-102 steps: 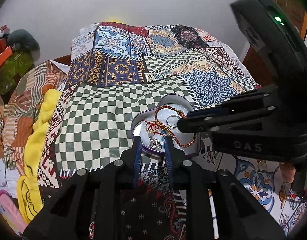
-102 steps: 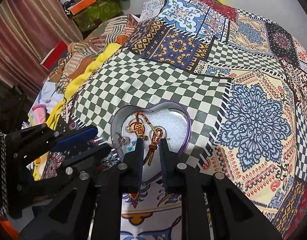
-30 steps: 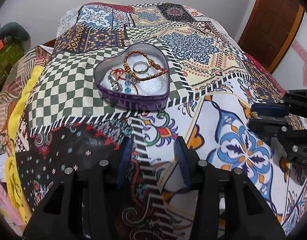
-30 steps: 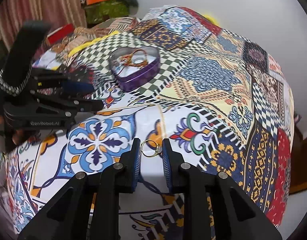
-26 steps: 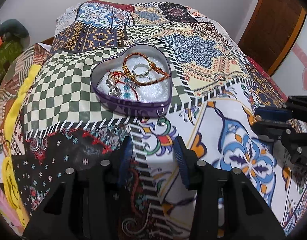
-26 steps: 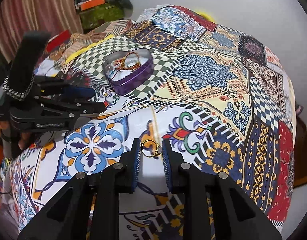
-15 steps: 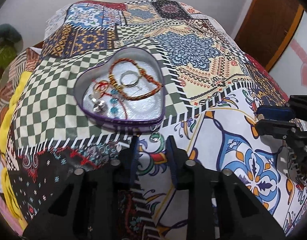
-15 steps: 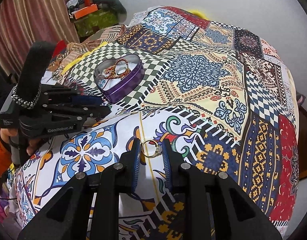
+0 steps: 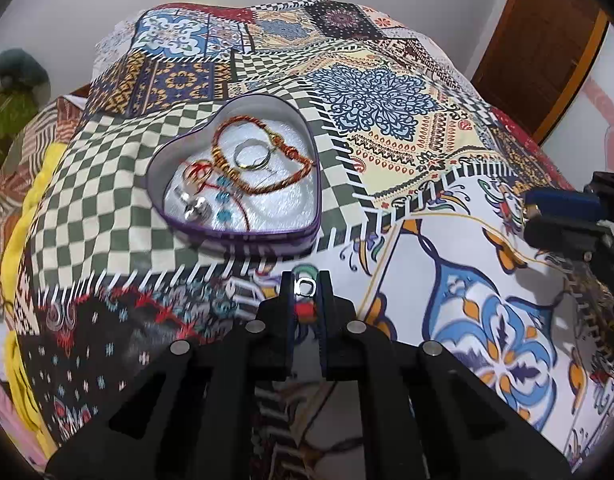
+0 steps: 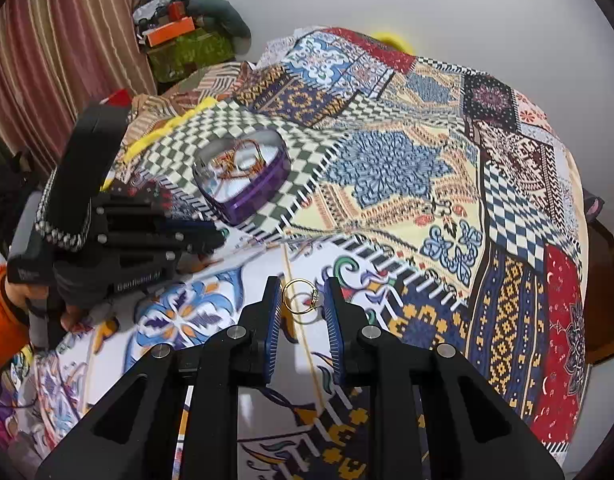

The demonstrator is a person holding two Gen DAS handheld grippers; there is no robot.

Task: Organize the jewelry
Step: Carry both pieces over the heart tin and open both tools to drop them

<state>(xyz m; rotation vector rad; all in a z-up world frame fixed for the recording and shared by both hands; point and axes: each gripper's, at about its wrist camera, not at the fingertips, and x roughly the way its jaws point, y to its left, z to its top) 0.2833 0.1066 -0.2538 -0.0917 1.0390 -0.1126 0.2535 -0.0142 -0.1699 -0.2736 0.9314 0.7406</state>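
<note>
A purple heart-shaped tin [image 9: 243, 236] [image 10: 259, 196] sits on the patchwork bedspread and holds bracelets, a ring and other pieces. My left gripper [image 9: 305, 286] is shut on a small silver ring [image 9: 305, 287], just in front of the tin's near wall. My right gripper [image 10: 303, 294] is shut on a gold ring [image 10: 301, 295] and holds it above the bedspread, to the right of the tin. In the right wrist view the left gripper [image 10: 203, 236] is at the left, next to the tin.
The bedspread [image 9: 387, 92] covers the bed. Folded clothes and a yellow cloth [image 9: 23, 220] lie along its left side. A wooden door [image 9: 539, 36] is at the right, a striped curtain [image 10: 55, 40] at the far left.
My left gripper has moved towards the tin and shut on the silver ring that lay on the bedspread. My right gripper has lifted slightly with the gold ring.
</note>
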